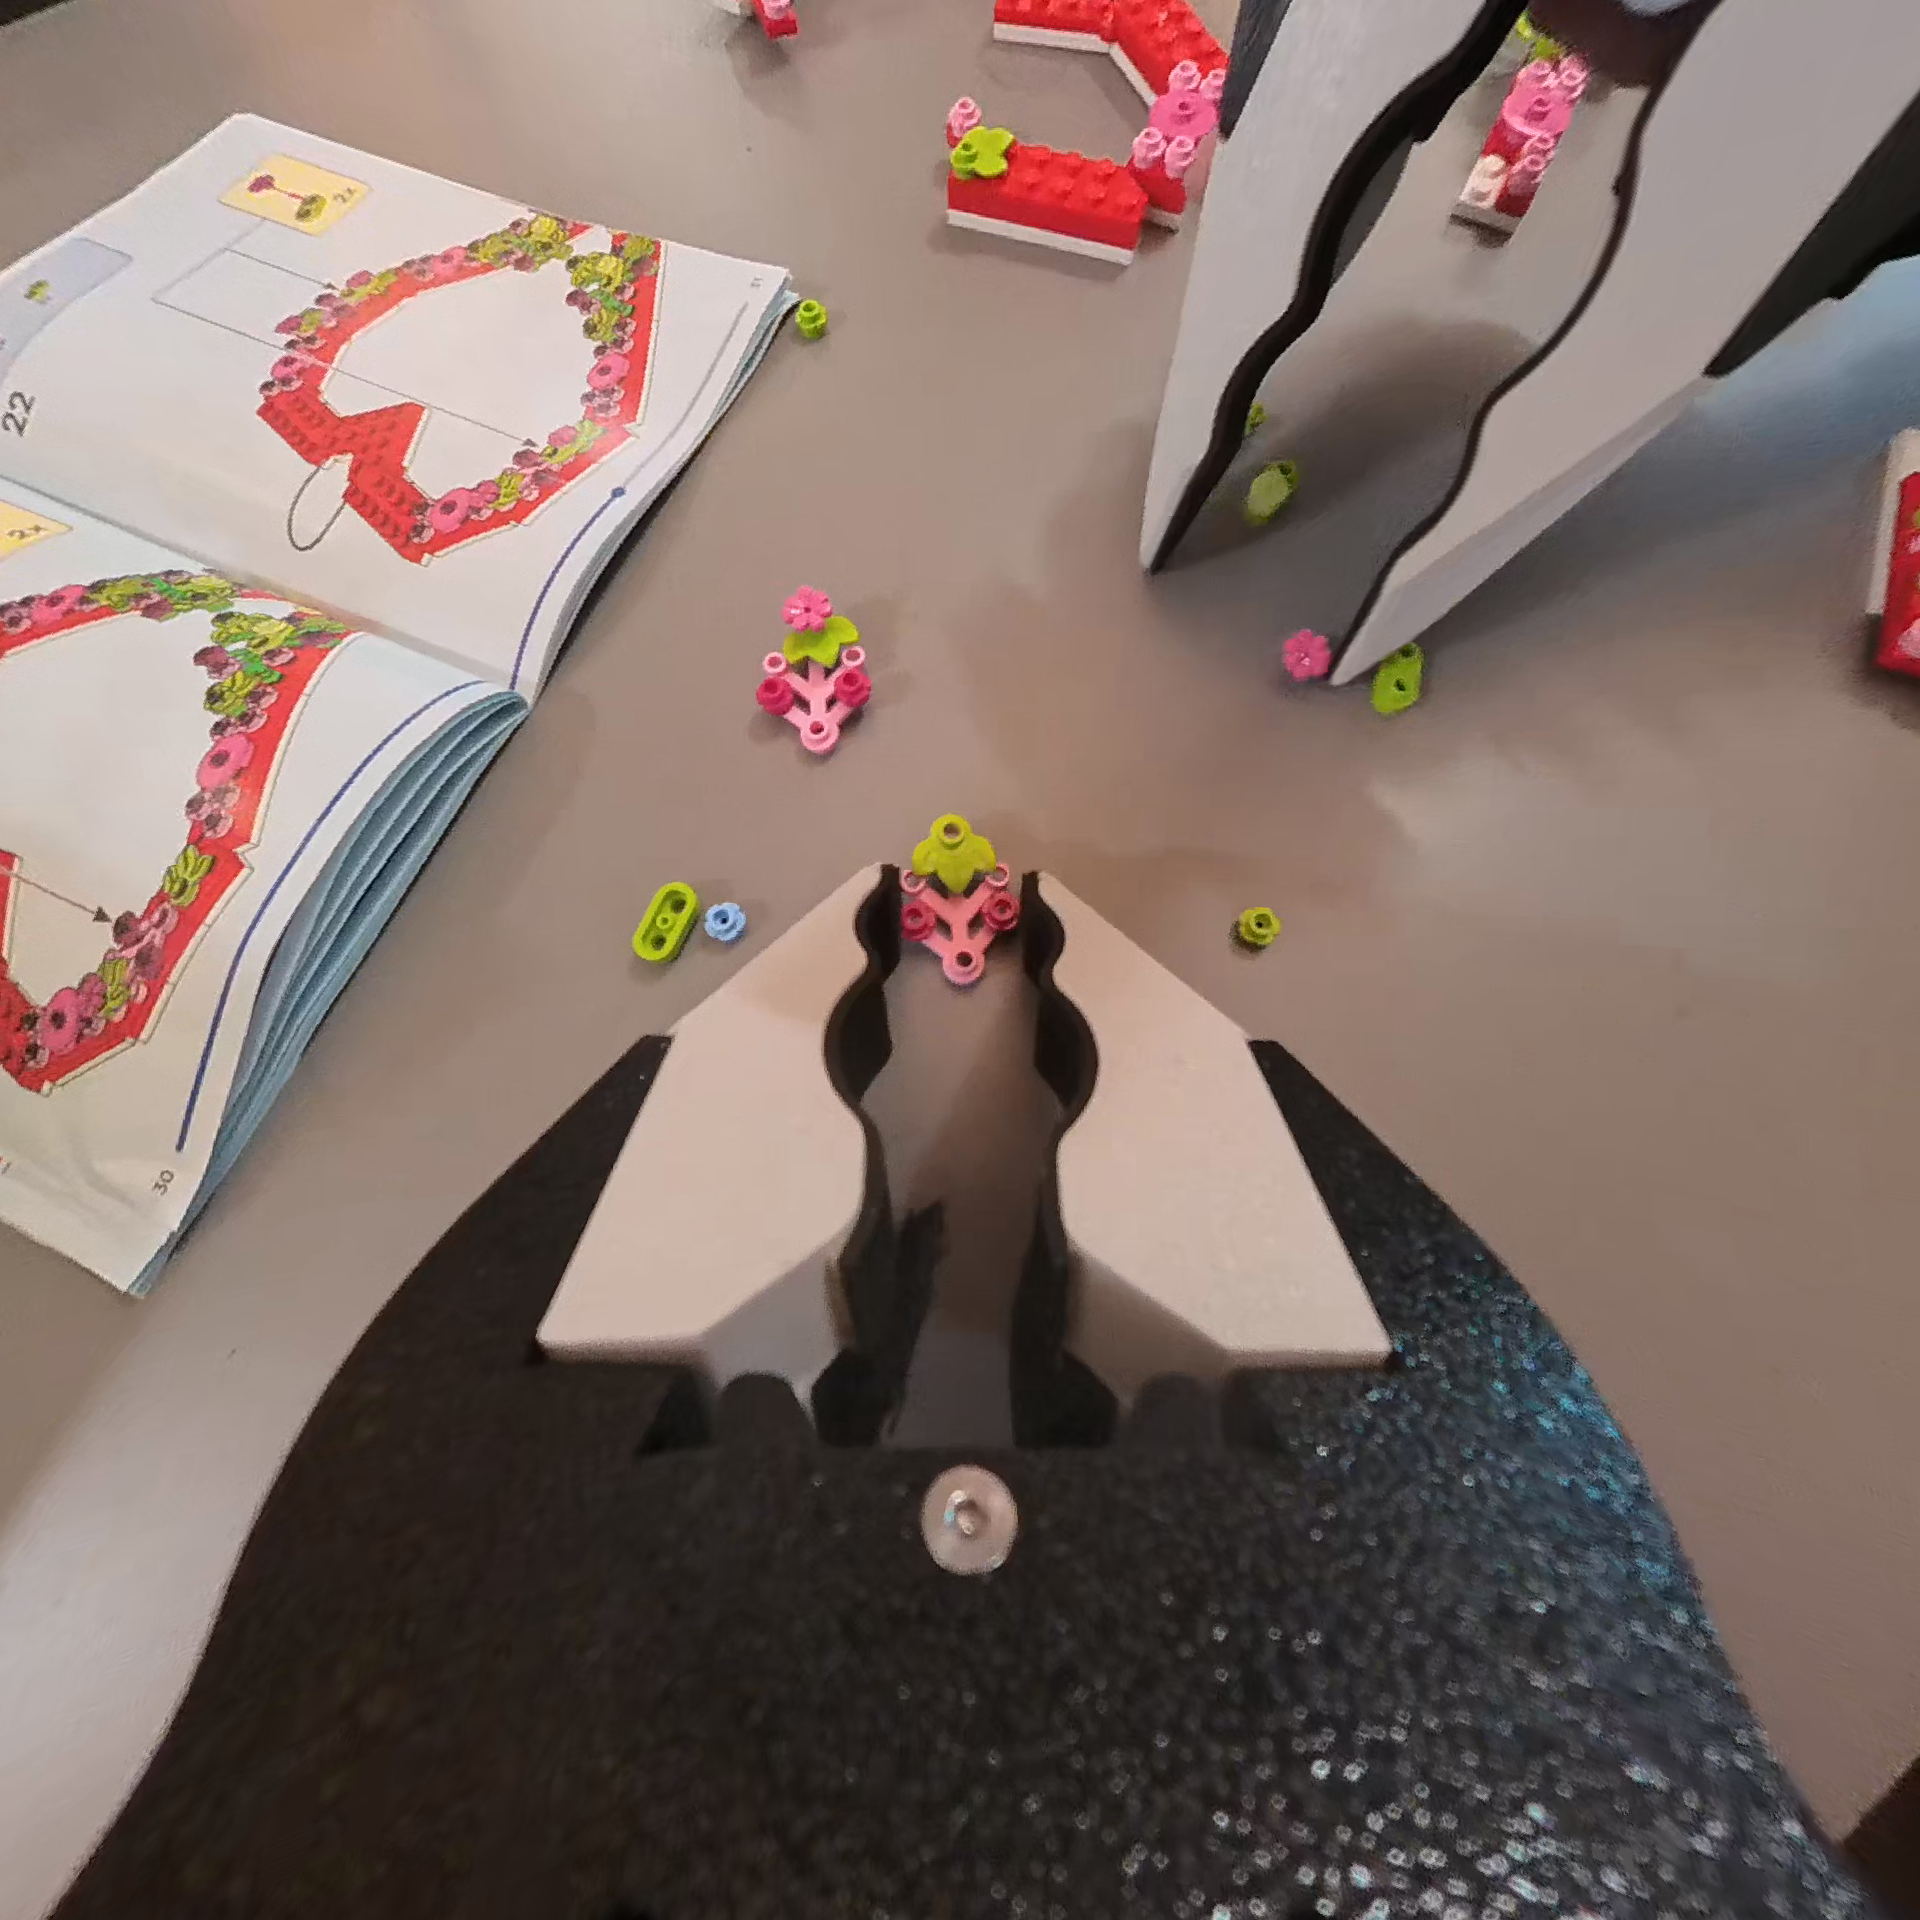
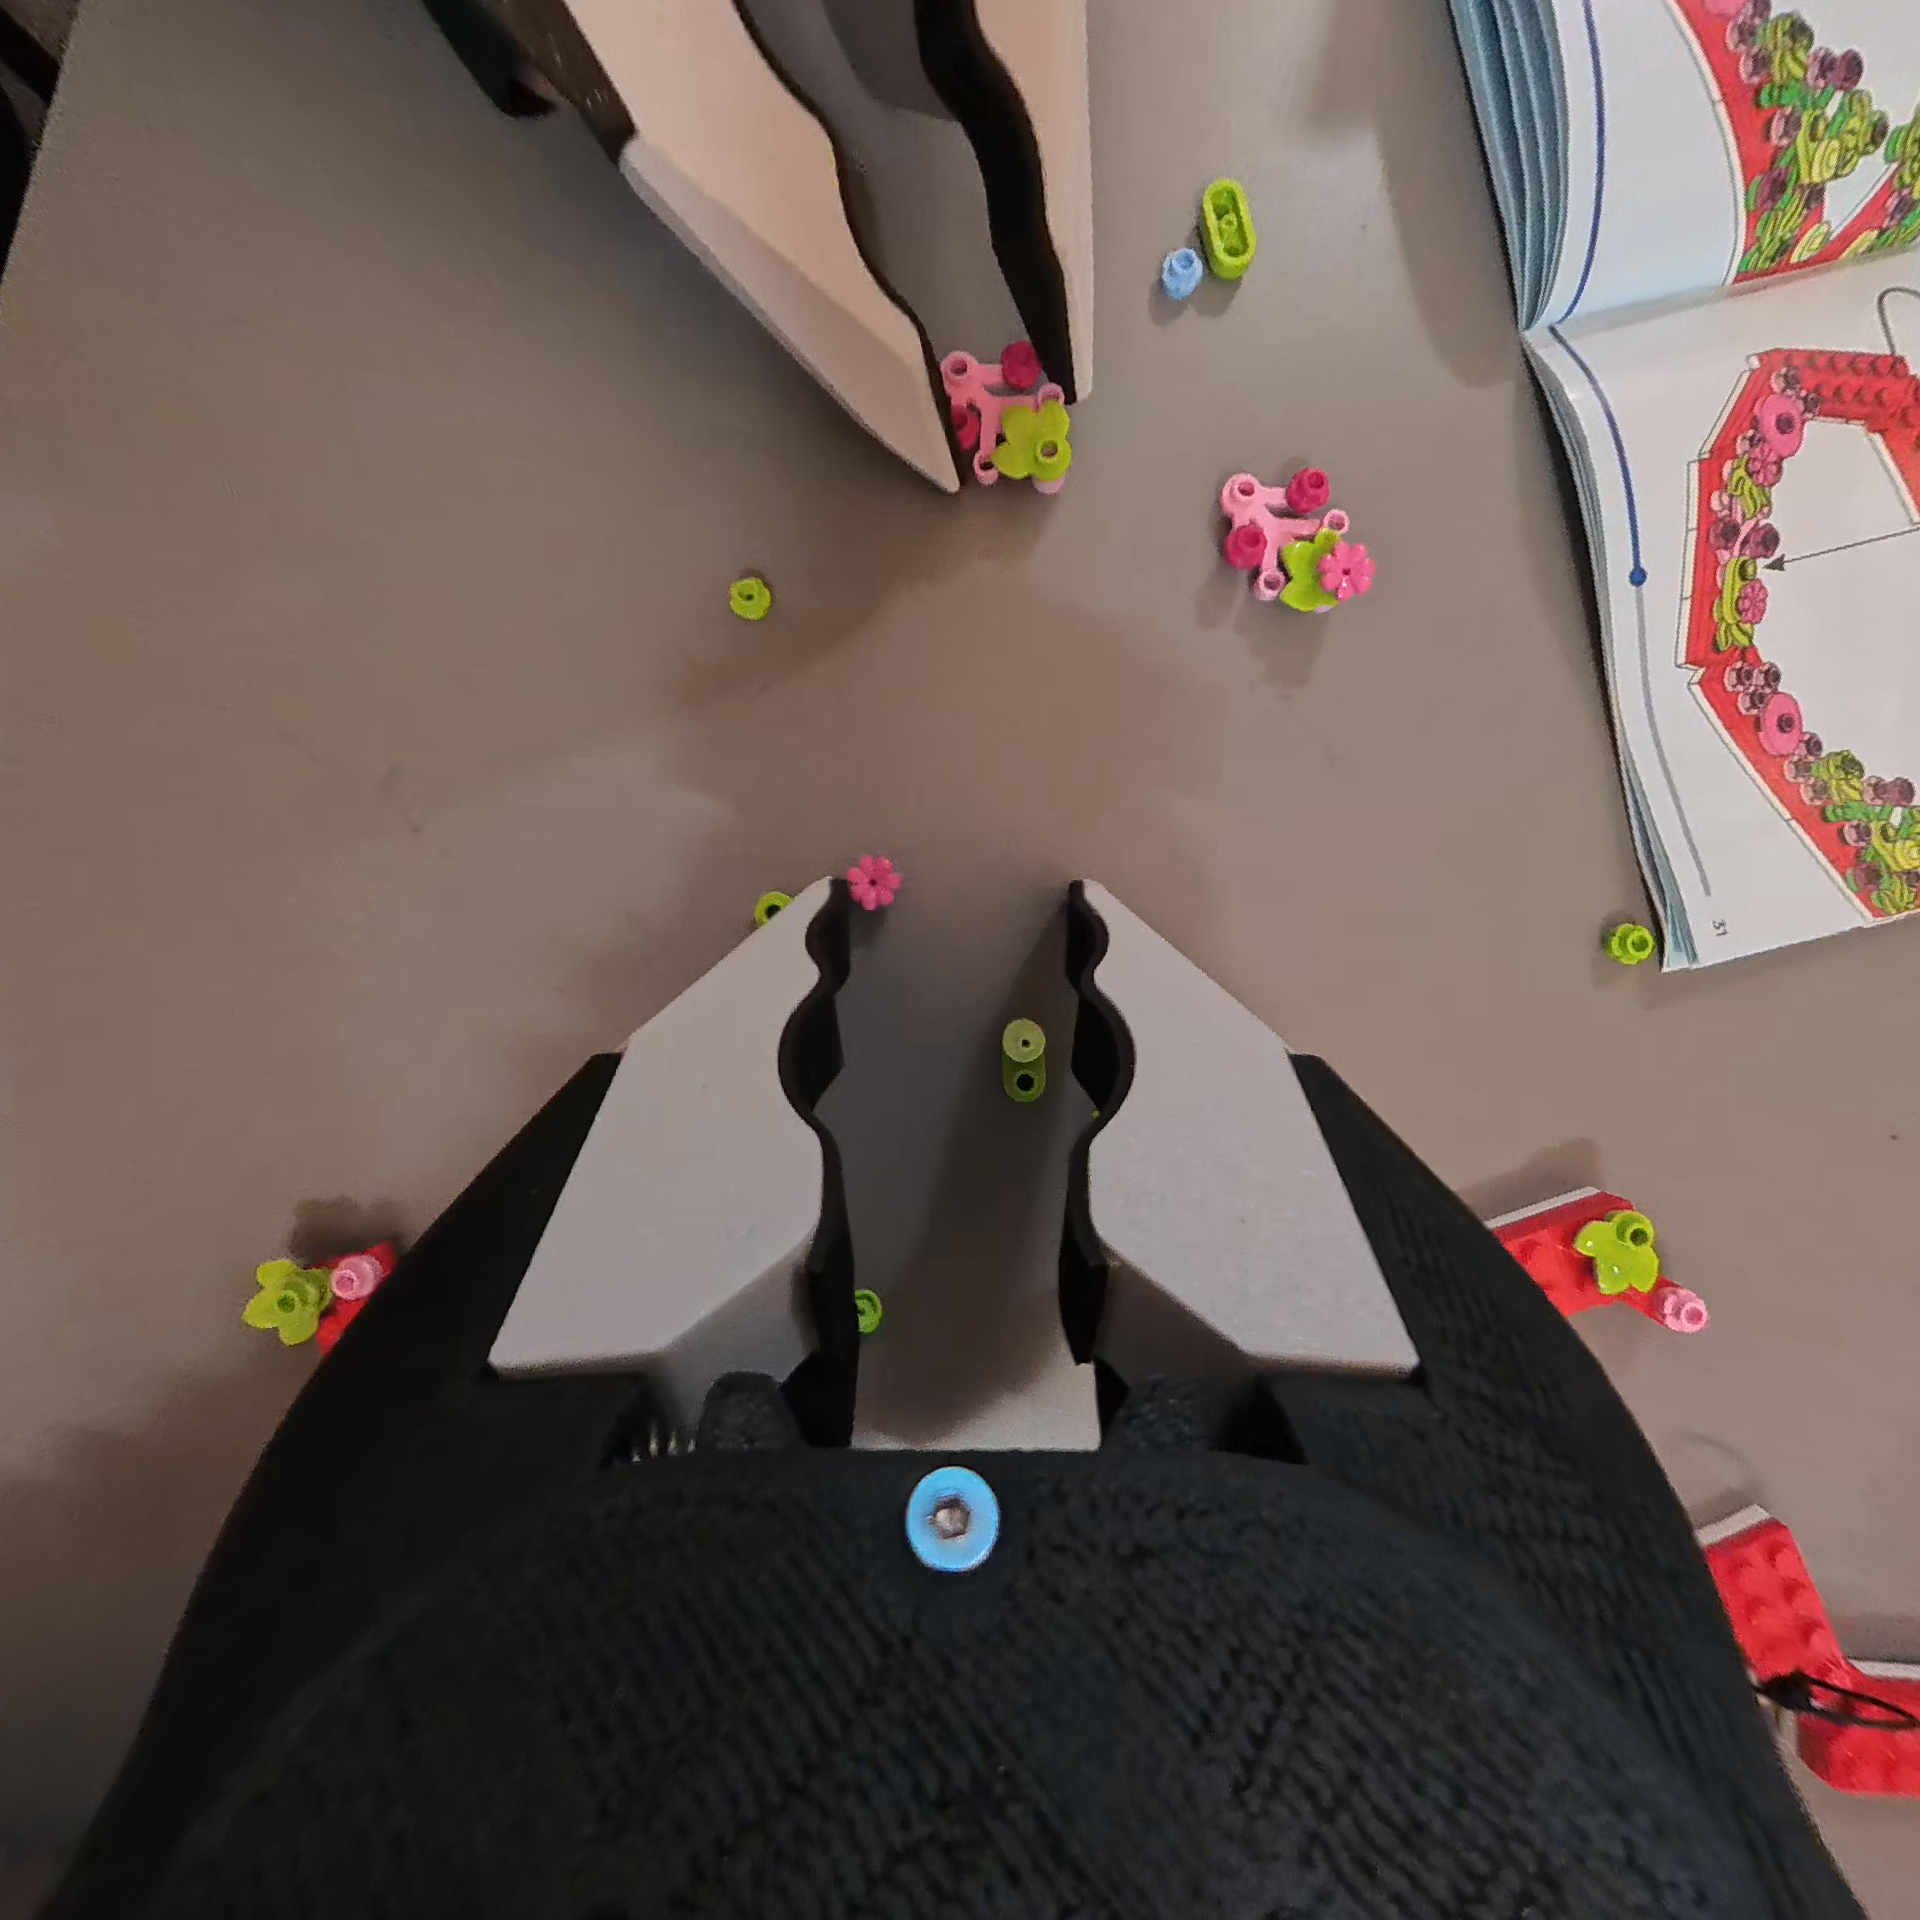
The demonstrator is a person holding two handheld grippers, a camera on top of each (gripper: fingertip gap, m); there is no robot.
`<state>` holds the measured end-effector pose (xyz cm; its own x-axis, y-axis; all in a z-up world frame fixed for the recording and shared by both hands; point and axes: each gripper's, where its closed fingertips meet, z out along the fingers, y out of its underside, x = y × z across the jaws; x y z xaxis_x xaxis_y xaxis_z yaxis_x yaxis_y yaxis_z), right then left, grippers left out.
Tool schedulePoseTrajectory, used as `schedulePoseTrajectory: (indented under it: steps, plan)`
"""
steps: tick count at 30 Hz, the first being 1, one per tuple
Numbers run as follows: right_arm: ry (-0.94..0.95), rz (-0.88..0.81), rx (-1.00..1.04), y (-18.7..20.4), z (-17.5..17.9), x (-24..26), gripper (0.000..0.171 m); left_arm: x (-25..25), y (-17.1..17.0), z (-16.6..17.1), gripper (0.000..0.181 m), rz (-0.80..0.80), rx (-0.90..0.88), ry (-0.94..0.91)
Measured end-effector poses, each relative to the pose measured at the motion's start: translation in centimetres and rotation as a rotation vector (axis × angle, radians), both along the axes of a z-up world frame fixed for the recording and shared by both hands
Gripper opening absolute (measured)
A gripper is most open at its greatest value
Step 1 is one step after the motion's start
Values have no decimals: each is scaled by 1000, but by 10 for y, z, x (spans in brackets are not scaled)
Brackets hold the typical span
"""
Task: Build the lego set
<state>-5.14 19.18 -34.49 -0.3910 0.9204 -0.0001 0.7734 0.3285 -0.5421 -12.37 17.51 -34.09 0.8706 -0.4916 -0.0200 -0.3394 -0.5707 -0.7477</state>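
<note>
My left gripper [image 1: 961, 883] is shut on a pink sprig piece [image 1: 956, 920] with a lime leaf, resting on the grey table; it also shows in the right wrist view [image 2: 1003, 426]. A second sprig [image 1: 816, 675] topped with a pink flower lies farther ahead. My right gripper [image 2: 956, 894] is open and low over the table. A loose pink flower [image 2: 873, 881] lies just off the tip of its left finger, and a lime oval plate [image 2: 1023, 1060] lies between the fingers. In the left wrist view the right gripper [image 1: 1252, 618] stands at the upper right.
An open instruction booklet [image 1: 312, 520] lies at the left. Red heart-frame sections [image 1: 1049, 197] with flowers sit at the back. A lime oval plate [image 1: 665, 923], a light blue flower [image 1: 724, 921] and lime studs [image 1: 1257, 928] are scattered on the table [image 1: 1039, 520]. One gripper's finger ends stand about 8 cm off the other's.
</note>
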Motion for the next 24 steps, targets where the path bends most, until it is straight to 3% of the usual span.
schedulePoseTrajectory:
  steps: [17,21,24]
  plan:
    - [1,44,137,3,6,2,53,6,-4,20,21,-79,77,12]
    - [339,188,323,-15,37,-36,65,18,-10,36,21,-139,91,-86]
    - [527,345,581,-30,52,-49,51,25,-15,49,21,-163,80,-211]
